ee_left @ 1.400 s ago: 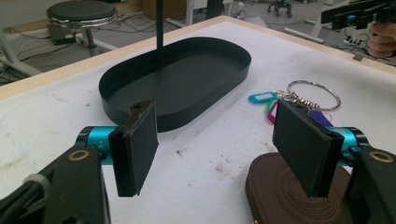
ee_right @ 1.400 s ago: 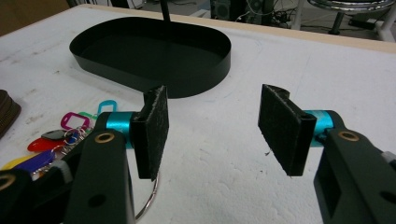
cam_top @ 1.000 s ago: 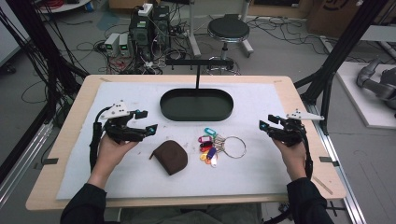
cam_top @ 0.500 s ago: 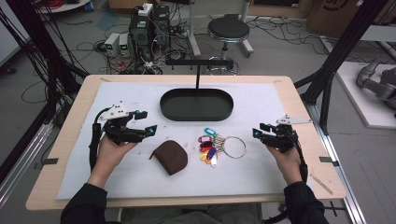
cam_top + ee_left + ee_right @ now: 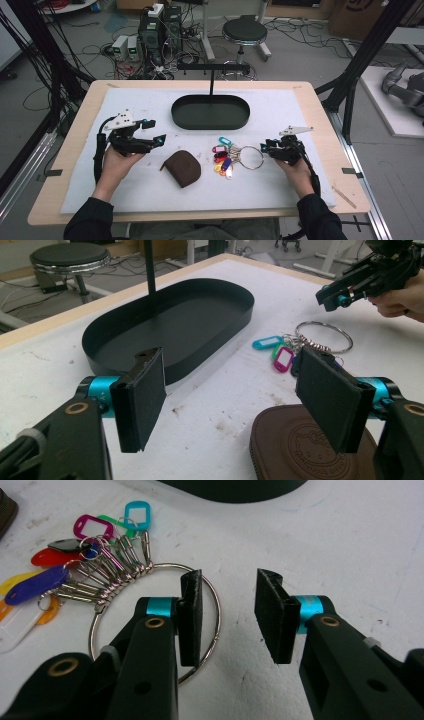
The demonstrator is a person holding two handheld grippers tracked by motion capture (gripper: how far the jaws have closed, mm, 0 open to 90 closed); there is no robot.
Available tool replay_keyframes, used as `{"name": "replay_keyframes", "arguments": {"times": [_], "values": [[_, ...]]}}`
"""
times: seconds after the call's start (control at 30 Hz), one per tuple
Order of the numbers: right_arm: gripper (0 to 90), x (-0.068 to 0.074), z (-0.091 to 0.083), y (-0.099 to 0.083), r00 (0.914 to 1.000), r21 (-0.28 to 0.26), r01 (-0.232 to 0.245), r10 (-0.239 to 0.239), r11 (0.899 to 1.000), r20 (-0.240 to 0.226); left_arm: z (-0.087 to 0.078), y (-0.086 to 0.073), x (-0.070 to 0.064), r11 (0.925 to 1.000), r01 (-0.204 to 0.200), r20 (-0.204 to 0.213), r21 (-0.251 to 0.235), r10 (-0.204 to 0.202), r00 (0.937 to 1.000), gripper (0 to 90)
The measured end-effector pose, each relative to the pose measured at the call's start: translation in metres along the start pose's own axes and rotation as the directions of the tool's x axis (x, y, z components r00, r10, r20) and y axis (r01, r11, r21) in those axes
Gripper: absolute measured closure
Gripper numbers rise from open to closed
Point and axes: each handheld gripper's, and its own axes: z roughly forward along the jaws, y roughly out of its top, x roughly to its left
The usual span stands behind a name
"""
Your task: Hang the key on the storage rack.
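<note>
Left gripper (image 5: 156, 131) sits with its jaws spread wide, holding nothing, just left of the brown pouch (image 5: 183, 168) on the white mat (image 5: 300, 200). Right of the pouch is the key ring (image 5: 250, 157) with its colored tags (image 5: 223, 159), in front of the black tray (image 5: 210, 111). The right gripper (image 5: 266, 148) has its jaws apart too, empty, right over the ring's edge.

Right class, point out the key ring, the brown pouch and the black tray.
key ring (image 5: 216, 611), right gripper view, on the bare metal loop between the open jaws.
brown pouch (image 5: 183, 168), high view, on its top face.
black tray (image 5: 239, 304), left gripper view, on its right wall.
</note>
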Motion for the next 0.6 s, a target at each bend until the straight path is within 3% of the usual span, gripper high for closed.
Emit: {"name": "replay_keyframes", "arguments": {"times": [0.33,0.47,0.53,0.6], "values": [[74.2,0.006,0.017,0.000,0.9994,0.101,0.033,-0.032,0.994,-0.010,-0.001,-0.001,0.000,1.0000,0.000,-0.005,0.000,0.000,1.0000,27.9],[74.4,0.006,0.018,-0.001,0.9993,0.119,0.035,-0.033,0.992,-0.017,-0.001,-0.001,0.001,1.0000,0.004,-0.011,0.004,-0.004,0.9999,28.0],[76.3,0.008,0.018,-0.001,0.9978,0.129,0.065,-0.066,0.990,0.000,-0.002,-0.001,0.001,1.0000,0.007,-0.014,0.006,-0.007,0.9999,28.0],[77.0,0.008,0.019,-0.001,0.9978,0.129,0.065,-0.066,0.990,0.003,-0.002,-0.001,0.001,1.0000,0.007,-0.016,0.005,-0.006,0.9999,28.0]]}}
